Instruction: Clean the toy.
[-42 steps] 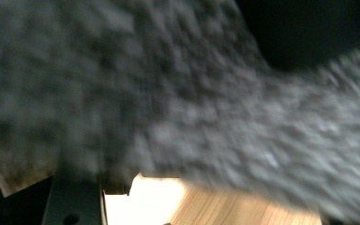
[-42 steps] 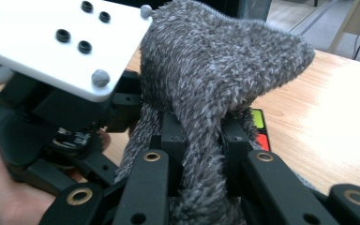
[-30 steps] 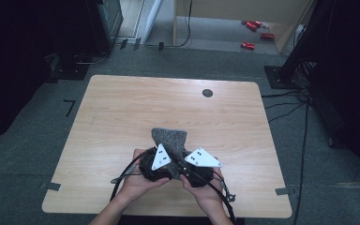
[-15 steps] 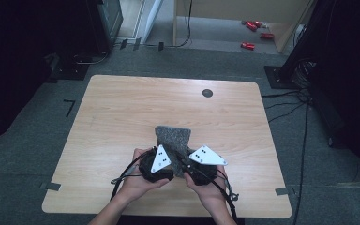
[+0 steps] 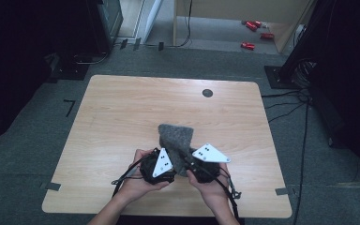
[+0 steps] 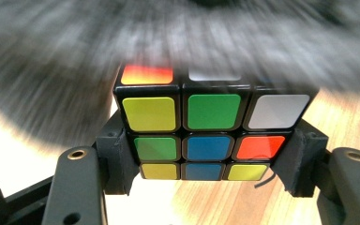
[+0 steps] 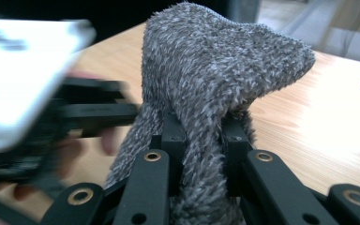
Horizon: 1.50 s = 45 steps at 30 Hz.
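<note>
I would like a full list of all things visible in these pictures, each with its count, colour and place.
puzzle cube: one, black with yellow, green, white, blue and orange stickers, clamped between the left jaws, just under the cloth
cloth: one, grey and fuzzy, pinched by the right jaws, standing up over the near middle of the table
table: one, light wood, centre of the high view
round hole cover: one, dark, far right part of the tabletop
red items: several, on the floor beyond the table, too small to identify
cables: a few, black, on the floor at the right
left gripper: one, black, shut on the cube
right gripper: one, black, shut on the cloth
</note>
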Each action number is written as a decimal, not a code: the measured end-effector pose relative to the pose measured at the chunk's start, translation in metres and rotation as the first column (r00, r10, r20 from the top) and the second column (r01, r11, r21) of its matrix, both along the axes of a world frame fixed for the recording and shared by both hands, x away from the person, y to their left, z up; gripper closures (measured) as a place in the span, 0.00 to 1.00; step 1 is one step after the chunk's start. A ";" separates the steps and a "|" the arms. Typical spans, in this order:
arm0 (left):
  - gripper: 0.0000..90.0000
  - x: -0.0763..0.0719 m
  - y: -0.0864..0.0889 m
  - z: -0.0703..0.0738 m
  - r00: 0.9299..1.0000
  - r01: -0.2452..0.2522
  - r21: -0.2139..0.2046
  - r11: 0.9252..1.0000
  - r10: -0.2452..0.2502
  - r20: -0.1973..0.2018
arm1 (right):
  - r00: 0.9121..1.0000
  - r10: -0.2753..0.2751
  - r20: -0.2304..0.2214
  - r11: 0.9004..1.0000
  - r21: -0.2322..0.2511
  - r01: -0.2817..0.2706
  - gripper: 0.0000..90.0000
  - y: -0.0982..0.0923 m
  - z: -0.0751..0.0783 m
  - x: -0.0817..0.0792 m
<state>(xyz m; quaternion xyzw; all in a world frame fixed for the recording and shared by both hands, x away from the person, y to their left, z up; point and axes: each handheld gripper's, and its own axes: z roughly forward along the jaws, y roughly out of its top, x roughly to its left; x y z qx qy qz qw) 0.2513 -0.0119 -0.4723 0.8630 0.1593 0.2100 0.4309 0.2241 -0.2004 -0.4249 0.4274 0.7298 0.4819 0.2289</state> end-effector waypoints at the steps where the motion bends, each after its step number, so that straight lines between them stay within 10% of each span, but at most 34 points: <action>1: 0.39 0.001 0.002 0.001 1.000 0.006 -0.026 1.000 -0.006 -0.010 | 1.000 -0.018 -0.009 1.000 0.006 0.018 0.87 -0.006 -0.001 0.003; 5: 0.39 0.001 0.008 0.006 0.999 0.040 -0.104 0.994 -0.040 -0.004 | 0.998 -0.007 -0.065 0.990 0.141 0.016 0.87 -0.029 0.000 0.010; 9: 0.39 0.002 0.012 0.005 0.999 0.053 -0.133 0.990 -0.053 0.002 | 0.997 0.018 -0.072 0.986 0.169 -0.006 0.87 -0.029 -0.001 0.012; 13: 0.39 0.001 0.019 0.011 0.994 0.105 -0.247 0.963 -0.107 0.004 | 0.991 0.026 -0.131 0.984 0.178 -0.002 0.87 -0.033 -0.012 0.017; 20: 0.39 0.005 0.019 0.000 0.992 0.123 -0.215 0.969 -0.127 -0.008 | 0.986 0.065 -0.152 0.968 0.249 -0.026 0.87 -0.034 -0.011 0.018; 30: 0.39 0.005 0.020 0.002 0.992 0.125 -0.217 0.968 -0.128 -0.001 | 0.981 0.055 -0.187 0.973 0.231 -0.010 0.87 -0.033 -0.019 0.020; 35: 0.39 0.003 0.018 0.001 0.992 0.126 -0.202 0.971 -0.128 0.003 | 0.990 0.058 -0.131 0.970 0.242 -0.025 0.87 -0.033 -0.005 0.014; 41: 0.39 0.007 0.027 0.007 0.992 0.113 -0.264 0.958 -0.125 -0.027 | 0.983 0.049 -0.179 0.971 0.238 -0.005 0.87 -0.030 -0.021 0.018; 45: 0.39 0.007 0.023 0.002 0.993 0.104 -0.227 0.968 -0.113 -0.027 | 0.986 0.048 -0.160 0.974 0.227 -0.010 0.87 -0.029 -0.014 0.016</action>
